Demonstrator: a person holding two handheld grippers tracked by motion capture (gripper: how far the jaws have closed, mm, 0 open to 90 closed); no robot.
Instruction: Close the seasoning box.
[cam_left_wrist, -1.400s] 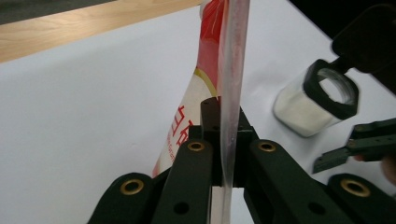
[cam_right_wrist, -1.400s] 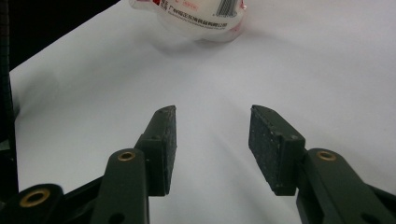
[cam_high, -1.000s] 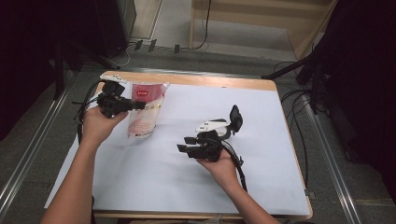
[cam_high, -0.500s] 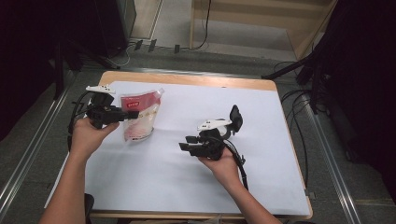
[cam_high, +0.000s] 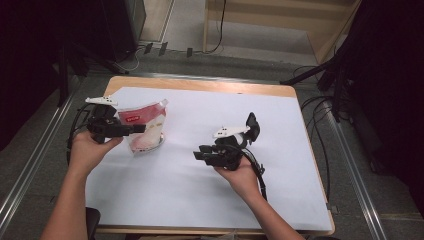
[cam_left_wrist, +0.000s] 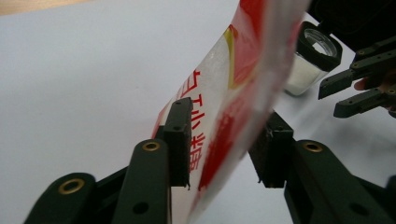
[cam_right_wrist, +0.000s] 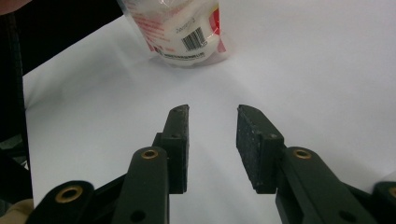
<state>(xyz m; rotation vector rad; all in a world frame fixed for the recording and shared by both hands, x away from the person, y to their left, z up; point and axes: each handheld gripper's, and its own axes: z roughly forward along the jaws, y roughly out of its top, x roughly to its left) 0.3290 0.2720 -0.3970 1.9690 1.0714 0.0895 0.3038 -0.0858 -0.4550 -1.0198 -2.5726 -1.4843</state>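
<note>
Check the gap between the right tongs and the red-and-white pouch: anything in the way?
Nothing. In the right gripper view, bare white table cover runs from the empty right tongs to the pouch; the high view shows the same clear stretch.

Two bare forearms are seen coming in from the near edge, with no sleeves worn. The left gripper is built of black parts, with a white three-cornered plate mounted on top and a black cable looped at its left. The right gripper is black as well, topped by a white plate, and a black cable is trailed along the wrist. In each gripper view, two matt black jaws are shown, each made of a flat link with a brass-ringed rivet and a rectangular pad with a rough, grainy face.
</note>
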